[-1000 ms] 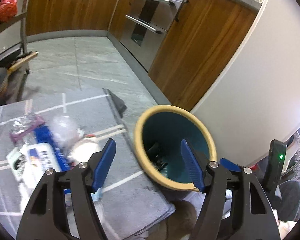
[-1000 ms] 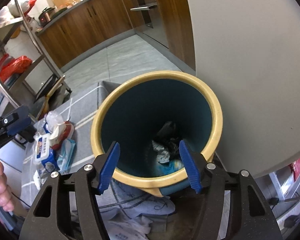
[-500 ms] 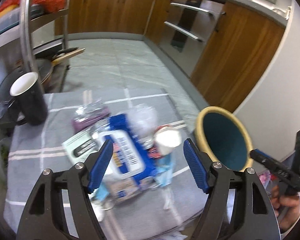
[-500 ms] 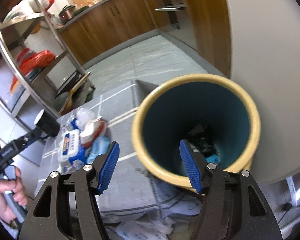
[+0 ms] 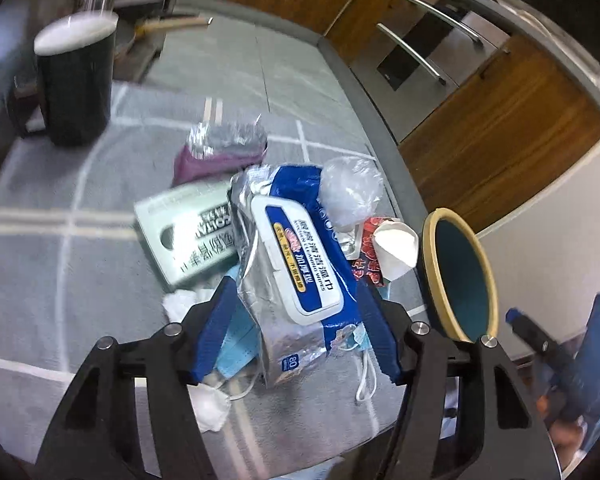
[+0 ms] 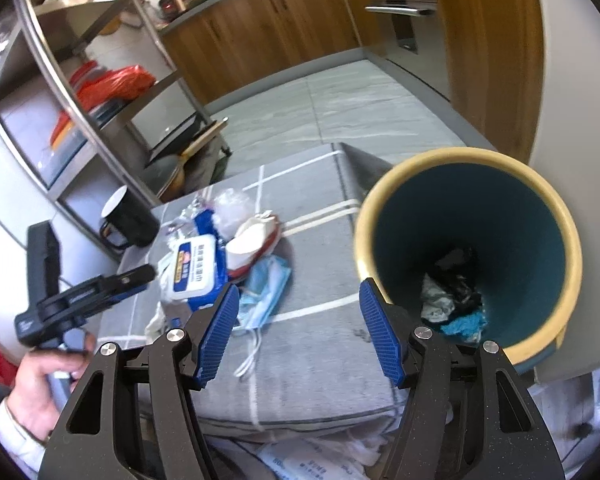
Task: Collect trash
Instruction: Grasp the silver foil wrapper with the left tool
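Observation:
A heap of trash lies on the grey checked tablecloth (image 5: 60, 264): a blue and silver wet-wipes pack (image 5: 296, 264), a green tissue pack (image 5: 192, 236), a purple foil wrapper (image 5: 220, 152), clear plastic (image 5: 350, 192), a red and white paper cup (image 5: 392, 252), a blue face mask (image 6: 266, 284) and white tissue (image 5: 208, 404). My left gripper (image 5: 296, 332) is open, its jaws either side of the wipes pack's near end. The teal bin with a yellow rim (image 6: 468, 252) stands off the table's right edge with trash inside. My right gripper (image 6: 298, 332) is open and empty, between mask and bin.
A black mug (image 5: 76, 84) stands at the table's far left. A steel shelf rack (image 6: 80, 92) with red bags is behind it. Wooden cabinets (image 5: 500, 128) and a white wall (image 6: 572, 80) lie beyond the bin. More wrappers lie under the table's near edge (image 6: 308, 456).
My left gripper has swung left from the bin and closed in on the heap, now straddling the wipes pack. My right gripper has drawn back left from over the bin.

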Available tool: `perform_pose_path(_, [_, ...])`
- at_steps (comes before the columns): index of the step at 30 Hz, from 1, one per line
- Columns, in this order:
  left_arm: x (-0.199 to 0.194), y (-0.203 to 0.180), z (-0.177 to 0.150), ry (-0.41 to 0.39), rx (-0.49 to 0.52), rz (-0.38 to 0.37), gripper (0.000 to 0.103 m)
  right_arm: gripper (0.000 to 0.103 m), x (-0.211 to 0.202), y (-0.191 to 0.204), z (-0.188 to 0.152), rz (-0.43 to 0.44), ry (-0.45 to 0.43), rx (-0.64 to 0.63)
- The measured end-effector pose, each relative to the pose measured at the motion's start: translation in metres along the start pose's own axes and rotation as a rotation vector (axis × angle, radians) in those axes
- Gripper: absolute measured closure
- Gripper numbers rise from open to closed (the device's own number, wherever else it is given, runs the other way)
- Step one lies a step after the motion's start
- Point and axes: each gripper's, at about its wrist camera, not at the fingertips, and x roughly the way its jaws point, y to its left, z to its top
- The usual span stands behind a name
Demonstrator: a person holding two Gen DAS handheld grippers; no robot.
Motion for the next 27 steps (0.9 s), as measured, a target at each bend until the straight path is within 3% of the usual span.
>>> perform_pose_path(7, [0.032,0.021,0.000,0.063,-0.106,-0.052,0.048,0.039,0.004,0.005,-0.004,-0.005,0.016,-0.015])
perform_pose_path(12, [0.033,0.020,-0.001,0.046,-0.109,-0.078,0.073,0.039,0.008,0.003,-0.004,-0.008,0.025,-0.003])
perform_pose_path(18, [0.016,0.016,0.003,-0.004,-0.113,-0.102,0.093,0.039,0.014,0.008,-0.006,-0.003,0.038,-0.012])
perform_pose_path(27, [-0.020,0.017,0.010,-0.088,-0.159,-0.174,0.096,0.039,0.032,0.008,-0.012,0.013,0.080,0.002])
